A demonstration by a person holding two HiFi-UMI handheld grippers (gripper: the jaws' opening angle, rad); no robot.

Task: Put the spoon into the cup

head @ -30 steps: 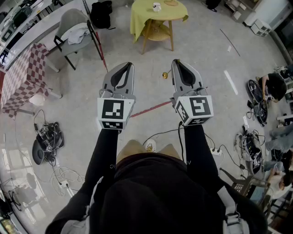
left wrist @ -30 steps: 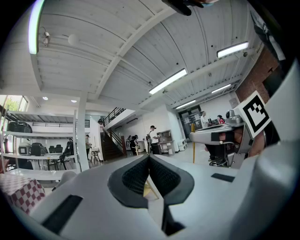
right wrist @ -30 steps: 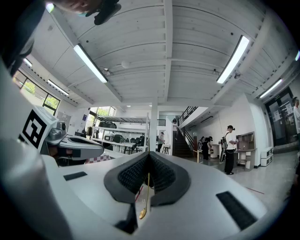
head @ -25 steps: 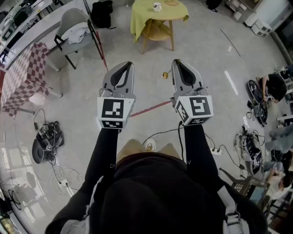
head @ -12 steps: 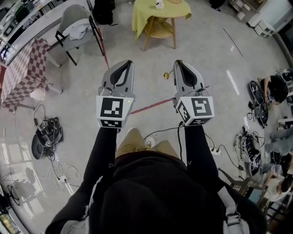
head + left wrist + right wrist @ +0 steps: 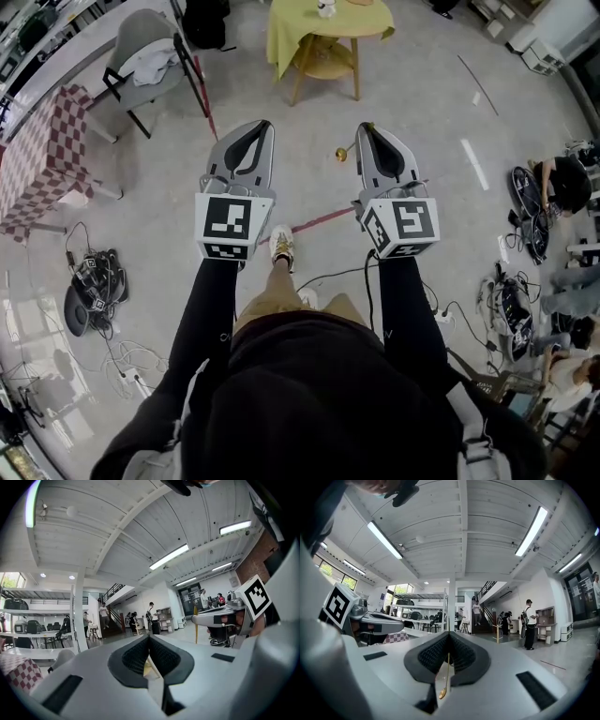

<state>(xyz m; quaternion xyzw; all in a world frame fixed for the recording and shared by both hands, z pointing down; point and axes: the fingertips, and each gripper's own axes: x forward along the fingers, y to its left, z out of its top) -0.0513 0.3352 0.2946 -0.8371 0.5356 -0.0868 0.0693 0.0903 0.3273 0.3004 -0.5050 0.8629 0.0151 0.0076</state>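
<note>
table point(image 6: 286, 36) and cup point(image 6: 325, 9) slid toward 12 o'clock, shoe point(image 6: 280, 246) now between grippers. spoon point(image 6: 340, 153) clamped in right gripper point(image 6: 366, 128), bowl poking out at 9 o'clock of its tip. left gripper point(image 6: 263, 127) clenched, empty. cup on table, well apart from spoon.

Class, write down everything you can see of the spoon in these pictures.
The spoon is slim and gold-coloured, apparently metal, with a thin straight handle and a small oval bowl. It stands roughly upright, bowl end down, clamped by its handle between the shut jaws of the right hand-held gripper, held above the floor. Nothing else touches it.
</note>
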